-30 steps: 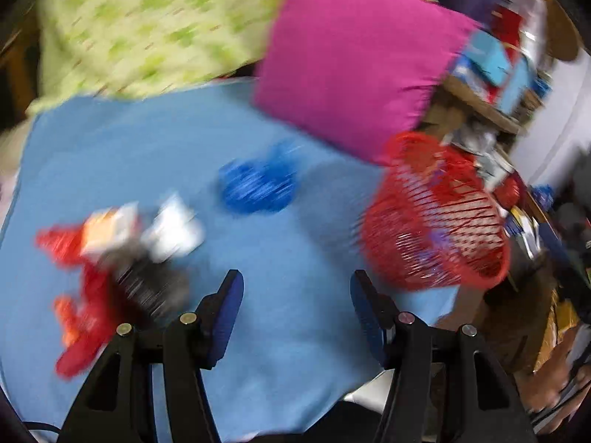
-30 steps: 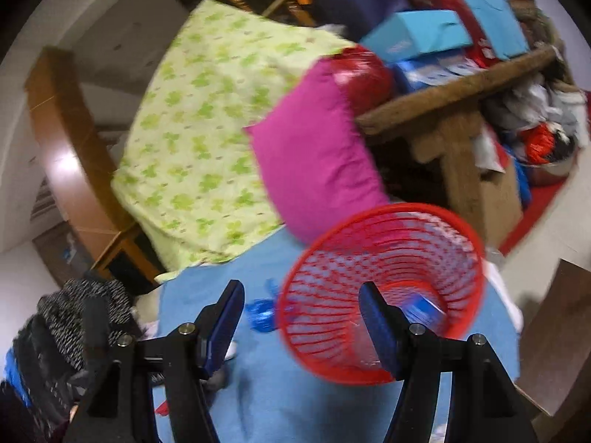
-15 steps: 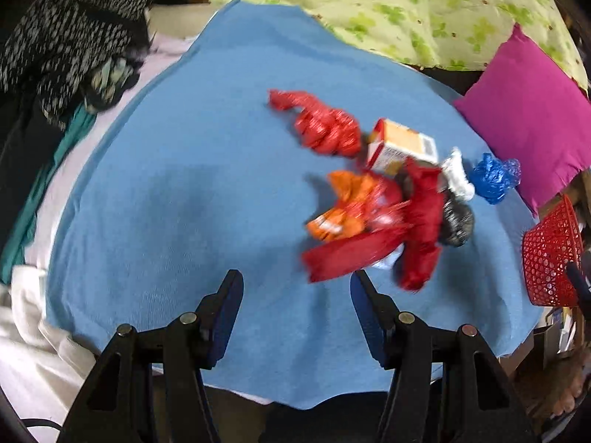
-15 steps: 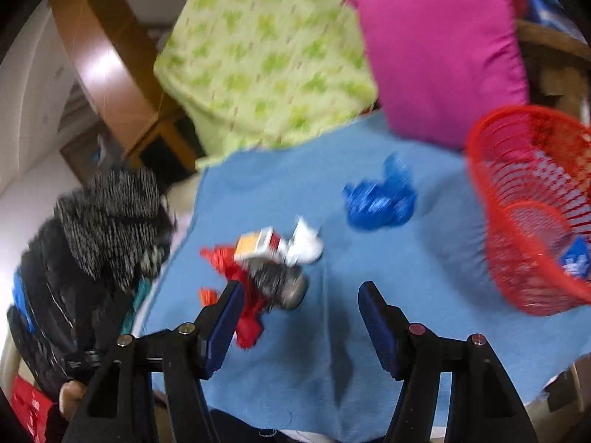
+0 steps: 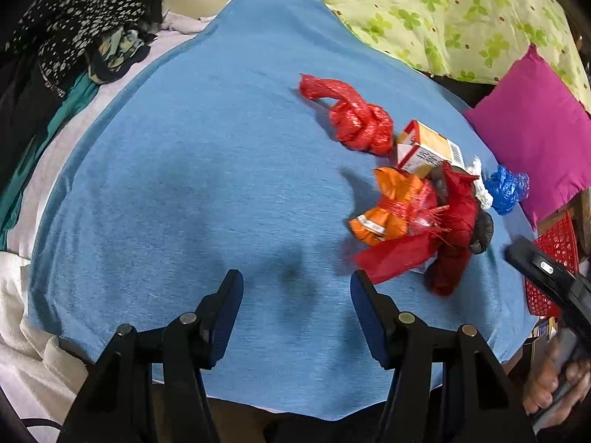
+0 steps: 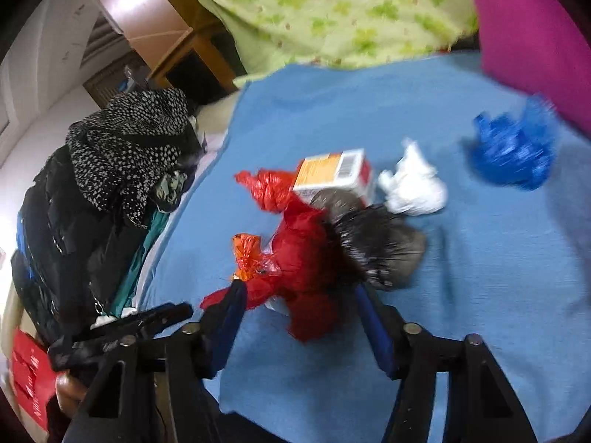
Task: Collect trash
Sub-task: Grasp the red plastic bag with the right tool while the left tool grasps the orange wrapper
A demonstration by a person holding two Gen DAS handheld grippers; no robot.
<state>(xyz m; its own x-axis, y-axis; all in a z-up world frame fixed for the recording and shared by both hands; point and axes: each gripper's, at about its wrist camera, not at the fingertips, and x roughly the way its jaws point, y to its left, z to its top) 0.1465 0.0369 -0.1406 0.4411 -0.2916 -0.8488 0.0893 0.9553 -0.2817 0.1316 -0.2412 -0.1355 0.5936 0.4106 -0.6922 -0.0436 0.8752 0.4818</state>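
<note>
A pile of trash lies on the blue cloth: a knotted red bag, an orange-and-white carton, an orange wrapper, a big red bag, a dark bag, a white wad and a blue bag. My left gripper is open and empty over bare cloth, left of the pile. My right gripper is open, its fingers either side of the big red bag. A red mesh basket shows at the right edge.
A magenta pillow and a green floral quilt lie behind the pile. Dark clothes are heaped at the left of the bed. The right gripper's body shows in the left wrist view.
Both views swung from the basket toward the trash pile. My right gripper moved in close, its fingers now around the big red bag. My left gripper stays open over the cloth.
</note>
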